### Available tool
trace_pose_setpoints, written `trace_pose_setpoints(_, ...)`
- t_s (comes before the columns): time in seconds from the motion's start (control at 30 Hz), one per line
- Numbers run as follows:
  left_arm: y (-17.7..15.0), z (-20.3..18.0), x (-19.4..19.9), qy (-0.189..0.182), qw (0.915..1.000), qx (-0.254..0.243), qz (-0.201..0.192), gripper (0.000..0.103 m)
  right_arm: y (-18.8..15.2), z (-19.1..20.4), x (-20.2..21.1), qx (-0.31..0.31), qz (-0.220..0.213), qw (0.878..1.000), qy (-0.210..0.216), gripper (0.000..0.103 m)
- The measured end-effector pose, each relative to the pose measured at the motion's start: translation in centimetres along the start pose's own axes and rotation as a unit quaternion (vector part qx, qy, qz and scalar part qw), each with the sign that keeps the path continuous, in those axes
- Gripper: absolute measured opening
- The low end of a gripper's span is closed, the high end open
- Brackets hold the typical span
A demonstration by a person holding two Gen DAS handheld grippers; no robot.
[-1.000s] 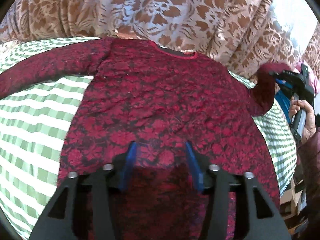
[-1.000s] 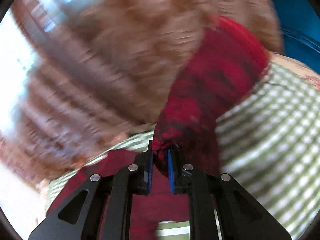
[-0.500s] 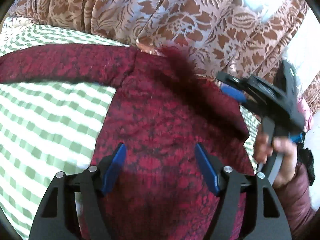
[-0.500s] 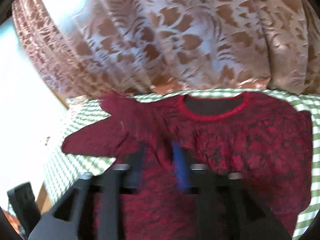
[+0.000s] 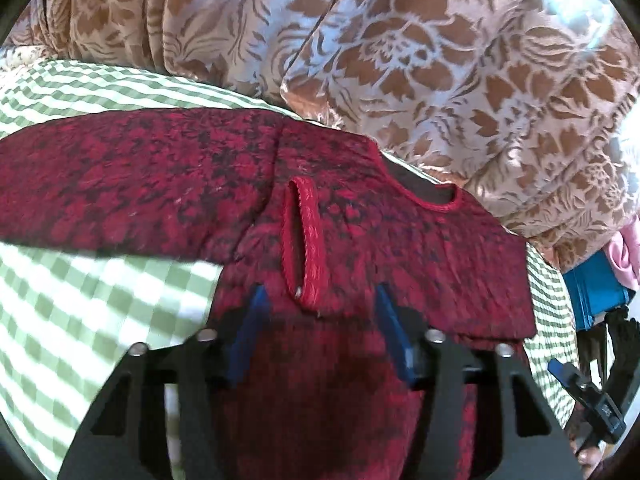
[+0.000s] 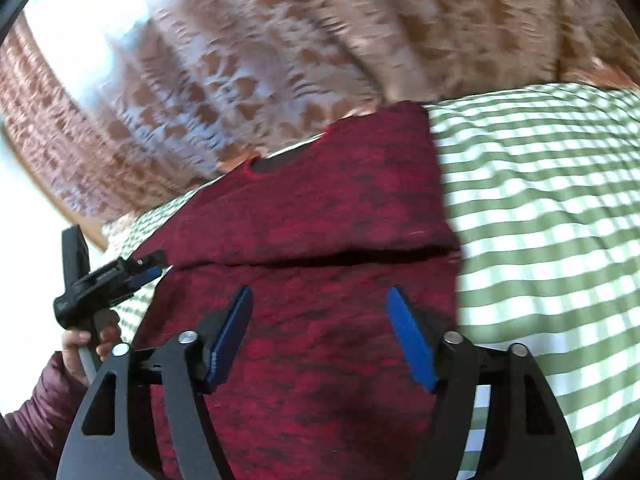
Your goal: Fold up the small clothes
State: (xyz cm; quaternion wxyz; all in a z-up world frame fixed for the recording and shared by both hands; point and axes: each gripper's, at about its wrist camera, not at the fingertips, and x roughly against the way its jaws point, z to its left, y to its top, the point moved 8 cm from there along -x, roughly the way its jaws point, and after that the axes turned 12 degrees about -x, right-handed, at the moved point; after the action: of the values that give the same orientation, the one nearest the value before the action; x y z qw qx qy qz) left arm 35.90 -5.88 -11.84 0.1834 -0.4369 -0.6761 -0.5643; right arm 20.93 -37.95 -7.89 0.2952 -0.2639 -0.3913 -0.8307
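A dark red patterned sweater (image 5: 400, 248) lies flat on the green-and-white checked sheet (image 5: 100, 300). One sleeve is folded across its chest, and that sleeve's cuff (image 5: 304, 240) points toward my left gripper (image 5: 320, 312). The other sleeve (image 5: 120, 176) stretches out to the left. The left gripper's jaws are closing above the cloth just short of the cuff, with nothing pinched. In the right wrist view, my right gripper (image 6: 320, 320) hovers over the sweater (image 6: 320, 208) below the folded sleeve's edge. Its jaws stand wide, closing slightly, and hold nothing. The left gripper (image 6: 116, 272) shows at the left there.
A brown-and-beige floral curtain (image 5: 400, 60) hangs right behind the sweater's neckline. A blue box (image 5: 596, 292) and pink cloth (image 5: 628, 248) sit off the sheet's right edge. A hand (image 6: 80, 344) in a maroon sleeve holds the left gripper. Bare checked sheet (image 6: 540, 200) lies right of the sweater.
My right gripper carried the sleeve over the sweater's body, let it go and drew back, open. The sleeve now lies folded on the chest. My left gripper shifted sideways along the sweater.
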Motion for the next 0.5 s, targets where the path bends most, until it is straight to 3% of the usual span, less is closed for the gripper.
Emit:
trace_pose_setpoints(0.1, 0.5, -0.4, -1.9, 0.012, 0.9998, -0.007, 0.014, 0.039, 1.7, 0.1, -0.7, -0.010, -0.014, 1.000, 0.002, 0.062)
trace_pose_setpoints(0.23, 0.9, -1.0, -2.8, 0.023, 0.9995, -0.021, 0.007, 0.009, 3.4, 1.6, -3.7, -0.008, -0.016, 1.000, -0.003, 0.058)
trace_pose_setpoints(0.33, 2.2, -1.7, -1.8, 0.029, 0.9988, -0.034, -0.019, 0.007, 4.8, 2.1, -6.4, 0.001, -0.021, 0.999, -0.030, 0.058)
trace_pose_setpoints(0.4, 2.9, -1.5, -1.9, 0.045, 0.9978, -0.042, -0.025, 0.007, 5.9, 1.1, -8.3, 0.004, -0.034, 0.996, -0.078, 0.058)
trace_pose_setpoints(0.5, 3.1, -0.7, -3.1, 0.077, 0.9954, -0.054, -0.015, 0.005, 6.6, -2.0, -11.5, -0.030, -0.021, 0.990, -0.136, 0.058)
